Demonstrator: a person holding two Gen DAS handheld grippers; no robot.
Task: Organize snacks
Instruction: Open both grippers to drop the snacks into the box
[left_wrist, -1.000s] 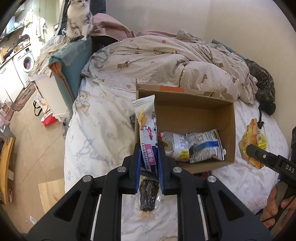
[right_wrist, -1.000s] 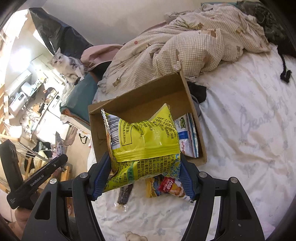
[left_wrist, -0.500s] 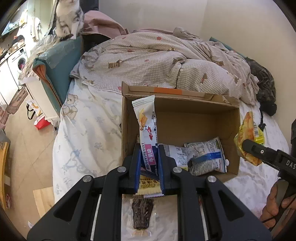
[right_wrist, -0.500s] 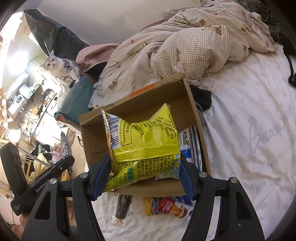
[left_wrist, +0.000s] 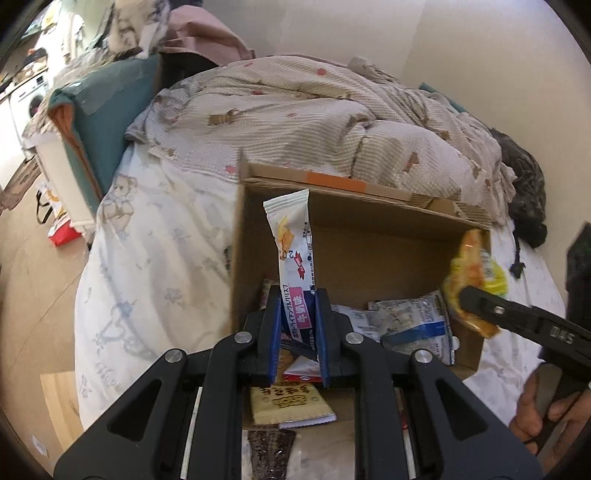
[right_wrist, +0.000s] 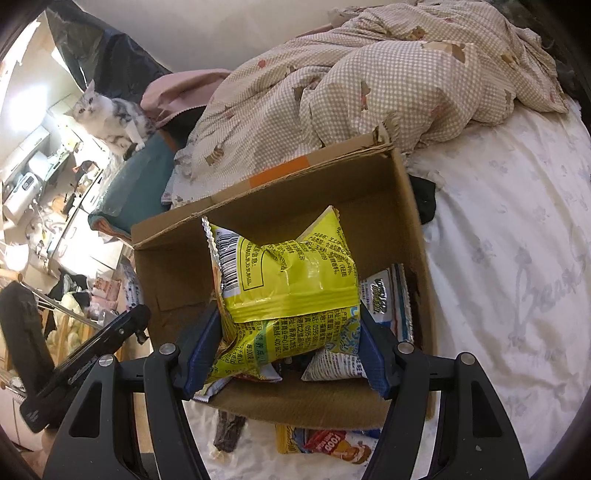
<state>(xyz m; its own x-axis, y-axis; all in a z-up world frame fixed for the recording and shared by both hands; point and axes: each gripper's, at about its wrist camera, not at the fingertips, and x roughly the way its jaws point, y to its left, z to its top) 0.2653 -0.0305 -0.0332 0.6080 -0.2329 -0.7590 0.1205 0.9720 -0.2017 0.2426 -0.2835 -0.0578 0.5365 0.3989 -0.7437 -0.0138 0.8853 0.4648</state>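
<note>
An open cardboard box (left_wrist: 369, 221) (right_wrist: 303, 184) stands on the bed. My left gripper (left_wrist: 297, 314) is shut on a long white snack stick packet (left_wrist: 293, 254) with pink lettering, held upright over the box's left side. My right gripper (right_wrist: 286, 343) is shut on a puffy yellow-green chip bag (right_wrist: 291, 280), held above the box interior; that bag (left_wrist: 476, 277) also shows at the box's right wall in the left wrist view. White and blue snack bags (left_wrist: 413, 325) (right_wrist: 388, 299) lie inside the box.
Loose snacks lie on the sheet before the box: a dark jerky strip (left_wrist: 271, 454) (right_wrist: 229, 432), a yellow packet (left_wrist: 288, 404), an orange biscuit pack (right_wrist: 332, 443). A rumpled checked quilt (left_wrist: 314, 122) lies behind the box. A cat (right_wrist: 110, 118) sits on the teal headboard. Floor drops off left.
Both grippers moved forward and down toward the box; the white packet and the yellow bag now hang over its inside. The loose snacks slid toward the lower edge of both views.
</note>
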